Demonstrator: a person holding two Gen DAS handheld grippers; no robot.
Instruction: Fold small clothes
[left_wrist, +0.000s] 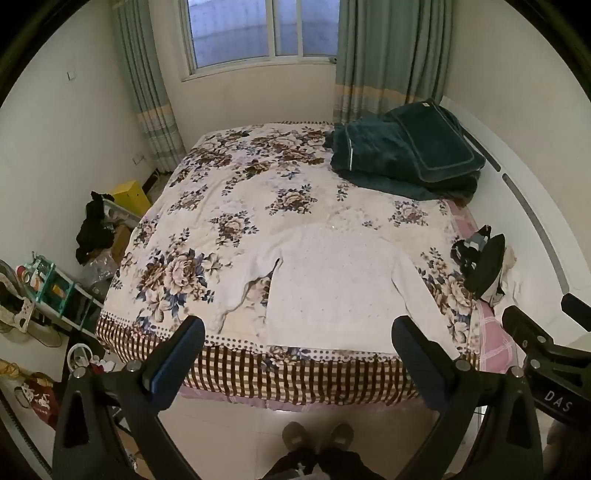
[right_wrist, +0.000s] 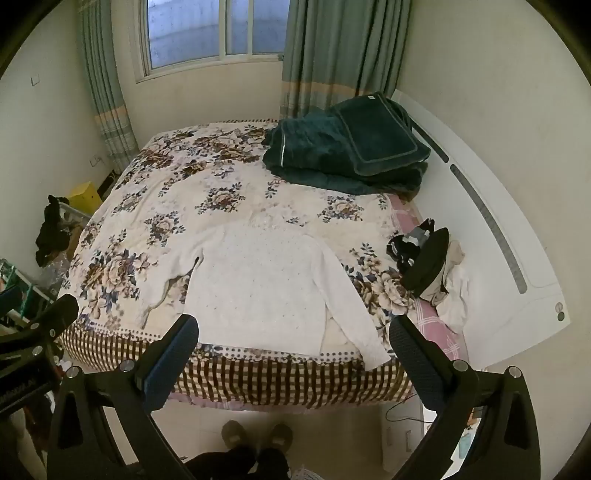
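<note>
A small white long-sleeved sweater (left_wrist: 332, 288) lies flat, sleeves spread, on the floral bedspread (left_wrist: 236, 192) near the bed's front edge; it also shows in the right wrist view (right_wrist: 258, 288). My left gripper (left_wrist: 299, 332) is open and empty, held above the floor before the bed's front edge, short of the sweater's hem. My right gripper (right_wrist: 293, 330) is open and empty too, at the same height beside it, its right finger near the sweater's right cuff (right_wrist: 376, 356). The right gripper's body shows at the right of the left wrist view (left_wrist: 546, 350).
A pile of small dark and pale clothes (left_wrist: 484, 262) lies at the bed's right side, also in the right wrist view (right_wrist: 428, 262). A folded dark green blanket (left_wrist: 402, 155) sits at the far right. A white headboard (right_wrist: 480, 206) runs along the right. Shelves and clutter (left_wrist: 55, 291) stand left. The person's slippers (left_wrist: 317, 435) stand on the floor below.
</note>
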